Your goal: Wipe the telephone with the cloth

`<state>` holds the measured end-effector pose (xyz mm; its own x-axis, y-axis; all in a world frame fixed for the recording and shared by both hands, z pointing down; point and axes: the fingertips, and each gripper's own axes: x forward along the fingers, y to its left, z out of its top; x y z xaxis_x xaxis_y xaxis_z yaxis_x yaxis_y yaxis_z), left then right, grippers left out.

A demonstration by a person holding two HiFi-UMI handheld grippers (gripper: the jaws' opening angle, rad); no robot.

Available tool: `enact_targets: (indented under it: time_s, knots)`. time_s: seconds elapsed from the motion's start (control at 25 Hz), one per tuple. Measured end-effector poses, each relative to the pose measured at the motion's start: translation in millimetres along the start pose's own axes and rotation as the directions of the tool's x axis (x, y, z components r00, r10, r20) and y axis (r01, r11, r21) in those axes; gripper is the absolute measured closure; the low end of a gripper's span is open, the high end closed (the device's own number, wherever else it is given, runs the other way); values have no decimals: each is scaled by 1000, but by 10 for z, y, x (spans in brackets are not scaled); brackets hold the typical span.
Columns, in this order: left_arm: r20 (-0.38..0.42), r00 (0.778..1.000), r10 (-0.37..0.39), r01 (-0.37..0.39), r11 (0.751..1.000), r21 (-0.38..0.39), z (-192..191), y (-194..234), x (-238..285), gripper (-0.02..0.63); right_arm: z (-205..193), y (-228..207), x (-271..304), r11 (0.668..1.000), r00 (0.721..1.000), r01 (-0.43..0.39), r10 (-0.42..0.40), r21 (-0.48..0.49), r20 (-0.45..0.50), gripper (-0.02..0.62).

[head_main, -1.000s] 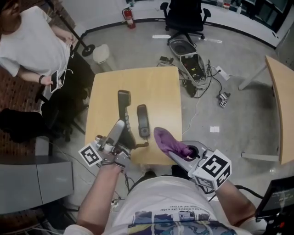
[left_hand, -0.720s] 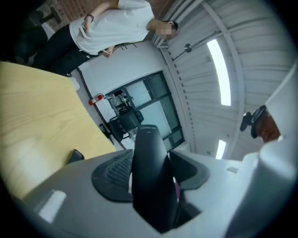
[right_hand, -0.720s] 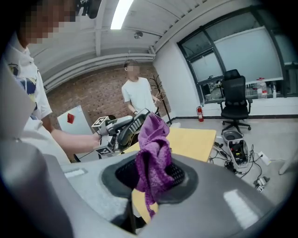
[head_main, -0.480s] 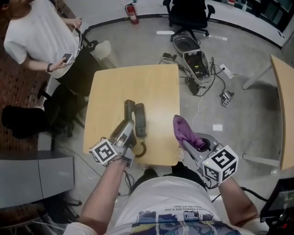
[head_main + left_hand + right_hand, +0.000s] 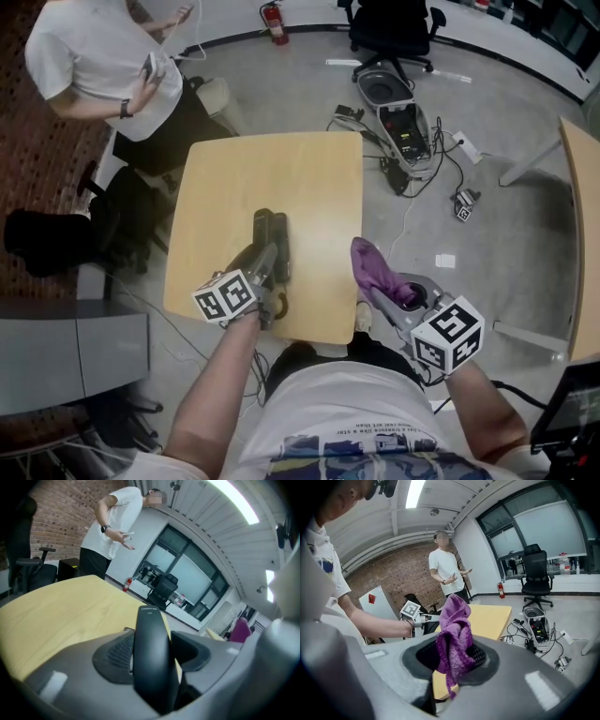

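A: Phone?
B: Handset point(image 5: 150, 658) clamped in left gripper point(image 5: 270, 261), table point(image 5: 234, 187) centre.
A: Cloth point(image 5: 373, 268)?
B: Pinched in right gripper point(image 5: 377, 295), at handset's 4 o'clock, well apart.
A: Progress?
B: Wiping apparently not begun; all of it remains.

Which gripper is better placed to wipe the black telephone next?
Right: the right gripper pinches the purple fabric cloth, while the left gripper is clamped on the black plastic telephone handset.
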<state>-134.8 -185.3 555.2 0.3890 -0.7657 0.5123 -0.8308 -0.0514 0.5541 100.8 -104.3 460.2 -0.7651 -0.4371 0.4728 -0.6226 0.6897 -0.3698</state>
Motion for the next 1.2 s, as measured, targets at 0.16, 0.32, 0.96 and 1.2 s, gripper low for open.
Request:
enact_targets:
  time_s: [0.16,0.32,0.96,1.2]
  knots:
    - [-33,997,75,-73,996,42,-104,82,159,348,-31,-42,10,1000,1000,-19,19,-5,-2,509]
    - [-64,983,170,-166,983,73,-136,234,257,348,0,-27,43,1000,1000,-28,28,0,-7,509]
    - [-156,922,354,-318,924,214,-407,424,495,347,-62,-76,29,999,998,-47,47,4,-35,509]
    - [-166,911,379,-331,908,258,-401,463,531,345,-54,-75,62,998,997,-56,56,8,-43,509]
